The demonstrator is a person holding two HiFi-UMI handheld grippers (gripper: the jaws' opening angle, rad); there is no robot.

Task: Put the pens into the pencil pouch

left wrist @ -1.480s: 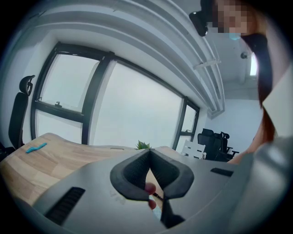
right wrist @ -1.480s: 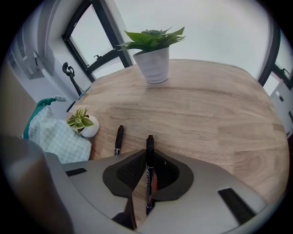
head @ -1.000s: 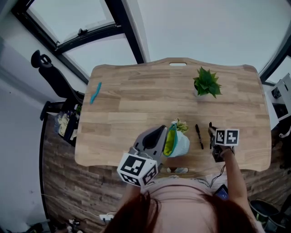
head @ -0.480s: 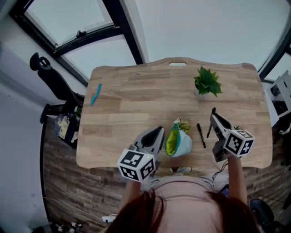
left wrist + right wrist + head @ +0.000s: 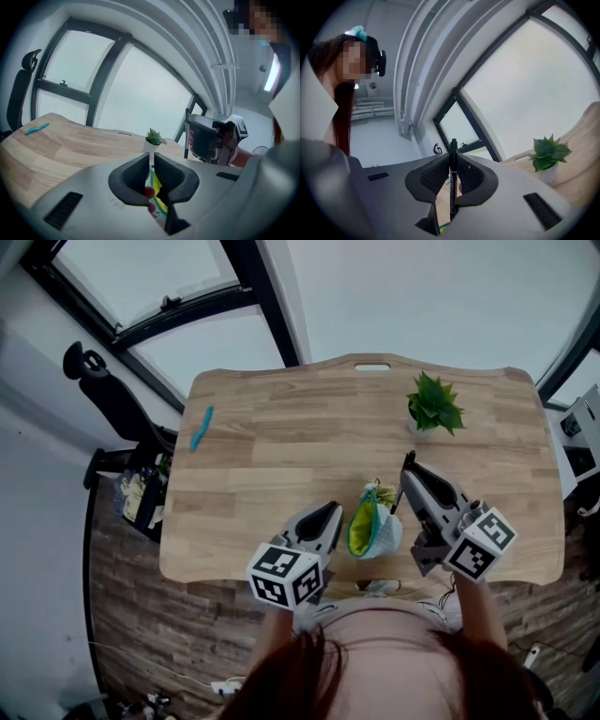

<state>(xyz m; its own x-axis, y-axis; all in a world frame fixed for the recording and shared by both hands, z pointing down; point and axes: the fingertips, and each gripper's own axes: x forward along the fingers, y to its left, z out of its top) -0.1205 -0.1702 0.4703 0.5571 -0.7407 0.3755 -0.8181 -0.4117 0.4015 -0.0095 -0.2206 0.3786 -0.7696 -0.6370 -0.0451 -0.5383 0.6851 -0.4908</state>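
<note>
Two hand-held grippers, both clamped shut on something. Your left hand-held gripper (image 5: 326, 517) pinches the rim of the pencil pouch (image 5: 375, 531), whose mouth gapes open at the counter's (image 5: 272, 456) near edge, lower centre of the head view. Just right of it, your right hand-held gripper (image 5: 409, 474) grips a black pen (image 5: 453, 173) crosswise between its jaws.

Plant (image 5: 434, 406) behind pouch (image 5: 373, 529), both on table (image 5: 281, 465)
</note>
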